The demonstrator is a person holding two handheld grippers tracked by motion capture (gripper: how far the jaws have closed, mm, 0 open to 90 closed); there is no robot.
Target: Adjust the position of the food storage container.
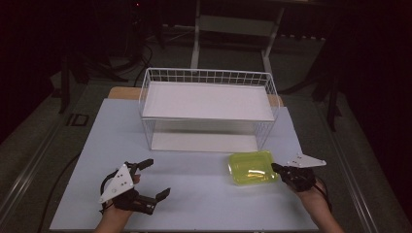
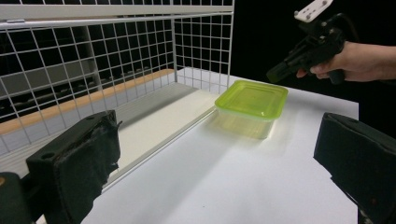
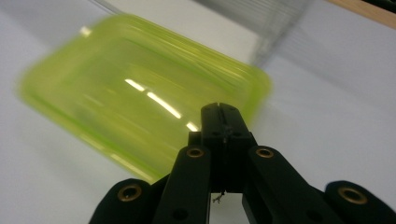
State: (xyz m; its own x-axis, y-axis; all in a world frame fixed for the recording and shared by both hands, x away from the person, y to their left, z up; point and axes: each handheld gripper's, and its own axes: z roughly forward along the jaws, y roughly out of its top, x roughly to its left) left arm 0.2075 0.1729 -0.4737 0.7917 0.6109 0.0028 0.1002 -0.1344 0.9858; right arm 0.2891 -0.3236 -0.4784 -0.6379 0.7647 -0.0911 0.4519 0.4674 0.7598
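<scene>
Both hand-held grippers hover low: right [image 1: 275, 168] closed beside container [image 1: 251, 167], left [image 1: 156, 177] spread.

Right gripper view: green container [image 3: 140, 98] motion-blurred, edges smeared; wire basket [image 3: 275, 28] behind it just a grey streak. I can't tell if the right tool [image 3: 223, 112] touches the container rim. Left gripper view: basket [image 2: 93, 56] cut off top and left, left tool [image 2: 224, 154] cropped at the bottom.

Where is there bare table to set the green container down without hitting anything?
Free: the white table between the open left gripper and the translucent yellow-green plastic container, and the strip left of the white wire basket shelf. Crowded: the right gripper, shut, beside the container.
</scene>
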